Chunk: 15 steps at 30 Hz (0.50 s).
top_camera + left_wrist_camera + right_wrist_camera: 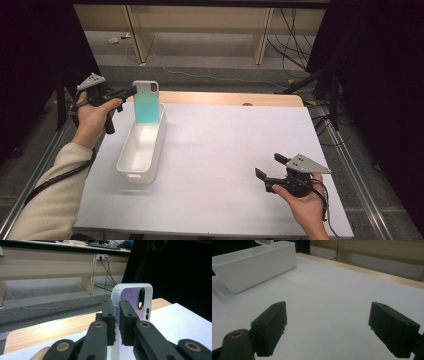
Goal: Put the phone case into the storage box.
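A white-edged phone case (147, 102) with a teal back stands upright above the far end of a long white bin (131, 165). My left gripper (131, 91) is shut on its left edge, reaching in from the left. In the left gripper view the two black jaws pinch the rim of the phone case (135, 296), whose camera cut-out shows at its top. My right gripper (270, 167) rests low over the table at the near right, open, with nothing between its jaws. In the right gripper view my right gripper (328, 325) faces the white bin (257, 265) across bare table.
The white table top (225, 150) has a wooden strip along its far edge. Metal rails run along both sides. Beyond the table are a grey floor, cables and wooden desk legs. Dark curtains flank the scene.
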Tool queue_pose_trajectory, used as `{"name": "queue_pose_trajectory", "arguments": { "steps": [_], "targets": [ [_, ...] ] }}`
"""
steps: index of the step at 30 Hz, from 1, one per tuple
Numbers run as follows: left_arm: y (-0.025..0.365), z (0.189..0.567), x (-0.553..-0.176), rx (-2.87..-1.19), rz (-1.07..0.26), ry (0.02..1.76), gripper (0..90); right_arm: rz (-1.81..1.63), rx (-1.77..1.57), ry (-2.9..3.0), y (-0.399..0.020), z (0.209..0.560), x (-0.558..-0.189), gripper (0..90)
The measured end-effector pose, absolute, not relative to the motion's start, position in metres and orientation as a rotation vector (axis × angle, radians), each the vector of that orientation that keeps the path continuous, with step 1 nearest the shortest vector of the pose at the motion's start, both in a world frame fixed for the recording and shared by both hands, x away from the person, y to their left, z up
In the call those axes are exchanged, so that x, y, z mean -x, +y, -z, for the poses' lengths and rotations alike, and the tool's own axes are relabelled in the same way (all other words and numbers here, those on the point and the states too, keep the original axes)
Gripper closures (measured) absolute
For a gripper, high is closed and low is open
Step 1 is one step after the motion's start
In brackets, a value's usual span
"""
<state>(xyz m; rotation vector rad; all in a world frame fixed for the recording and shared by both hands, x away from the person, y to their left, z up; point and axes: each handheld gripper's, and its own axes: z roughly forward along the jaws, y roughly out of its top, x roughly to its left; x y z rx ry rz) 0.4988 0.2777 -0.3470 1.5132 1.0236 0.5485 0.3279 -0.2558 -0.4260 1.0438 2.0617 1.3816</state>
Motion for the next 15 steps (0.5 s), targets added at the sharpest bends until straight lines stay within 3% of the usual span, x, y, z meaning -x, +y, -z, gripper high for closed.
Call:
{"name": "queue_pose_trajectory", "arguments": {
  "steps": [15],
  "targets": [
    [0.2769,0.3474,-0.502,-1.51,-0.556,1.025,83.8,-1.388,-1.043,2.057,-0.2553,0.4264,-0.3282,16.3]
  ]
}}
